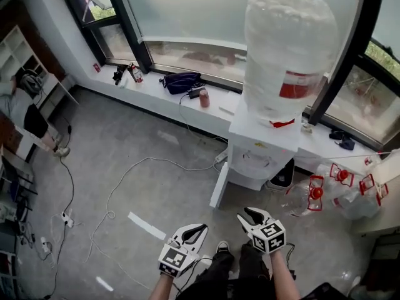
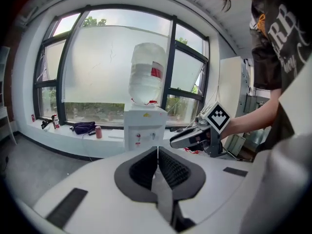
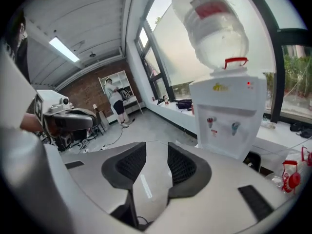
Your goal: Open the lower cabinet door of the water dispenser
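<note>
**Water dispenser well apart from both grippers, door panel standing out**

A white water dispenser is shown right of centre in the head view, set against a long window sill, with a large upturned water bottle seated on top. At its lower left edge a white panel, apparently the lower cabinet door, is seen standing out from the body over the grey floor, not flush with the front.

Both grippers are shown at the bottom of the head view, below the dispenser and well apart from it; nothing is touched by either. The left gripper is placed bottom centre, just left of the right gripper.

In the left gripper view its fingers are pressed together at the tips with nothing between them. The dispenser is framed directly beyond those closed tips, its lower part hidden behind the gripper.

In the right gripper view the fingers are set apart, and nothing is held in the gap. The dispenser is placed in the right half of that frame, above and to the right of the gap, far from the pads.

Clear jugs with red caps are seen on the floor at the dispenser's right, and a white cable is laid across the floor at left.
</note>
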Demonstrator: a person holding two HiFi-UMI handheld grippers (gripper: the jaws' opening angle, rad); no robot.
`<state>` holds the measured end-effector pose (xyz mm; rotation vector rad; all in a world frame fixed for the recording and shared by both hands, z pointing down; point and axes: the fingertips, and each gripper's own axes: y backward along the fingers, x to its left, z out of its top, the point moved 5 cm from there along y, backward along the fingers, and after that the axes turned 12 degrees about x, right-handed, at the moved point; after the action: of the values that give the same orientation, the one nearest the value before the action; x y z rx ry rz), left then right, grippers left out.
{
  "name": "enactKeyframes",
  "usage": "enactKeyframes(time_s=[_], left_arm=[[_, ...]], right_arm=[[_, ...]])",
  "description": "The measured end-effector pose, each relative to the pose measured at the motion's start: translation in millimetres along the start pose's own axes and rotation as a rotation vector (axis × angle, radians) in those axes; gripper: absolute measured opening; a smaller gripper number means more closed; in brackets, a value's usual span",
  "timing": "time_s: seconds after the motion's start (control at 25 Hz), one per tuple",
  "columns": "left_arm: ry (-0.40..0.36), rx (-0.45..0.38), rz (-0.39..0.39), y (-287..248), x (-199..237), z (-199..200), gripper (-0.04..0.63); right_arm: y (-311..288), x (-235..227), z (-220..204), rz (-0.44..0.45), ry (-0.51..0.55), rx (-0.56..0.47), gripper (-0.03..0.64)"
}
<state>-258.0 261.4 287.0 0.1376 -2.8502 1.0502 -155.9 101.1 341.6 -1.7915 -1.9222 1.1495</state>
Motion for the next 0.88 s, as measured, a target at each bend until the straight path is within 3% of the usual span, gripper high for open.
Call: enactKeyframes(time_s=[0.24, 0.4, 0.6, 0.72, 0.88], left_arm=[[-0.151, 0.001, -0.032, 27.9, -21.4, 26.4, 0.017], [-0.206, 0.008, -0.064, 26.8, -41.6, 42.7, 0.017], [-0.214, -0.017, -0.169, 25.7, -92.7, 54.6, 0.018], [-0.258, -0.012, -0.232, 27.5, -133.5, 56.6, 0.017], [-0.298, -0.041, -0.254, 31.1, -191.6, 68.3, 0.018]], right_arm=[[74.6, 31.3, 19.1, -0.066, 0.011, -0.085, 0.145], [113.2, 40.8, 11.6, -0.090, -0.015, -0.113, 0.140], [161.4, 46.4, -23.4, -0.156, -0.059, -0.134, 0.132], [199.7, 55.3, -52.4, -0.198, -0.098, -0.159, 0.127], [251.5, 61.5, -88.1, -0.229, -0.098, -0.172, 0.118]])
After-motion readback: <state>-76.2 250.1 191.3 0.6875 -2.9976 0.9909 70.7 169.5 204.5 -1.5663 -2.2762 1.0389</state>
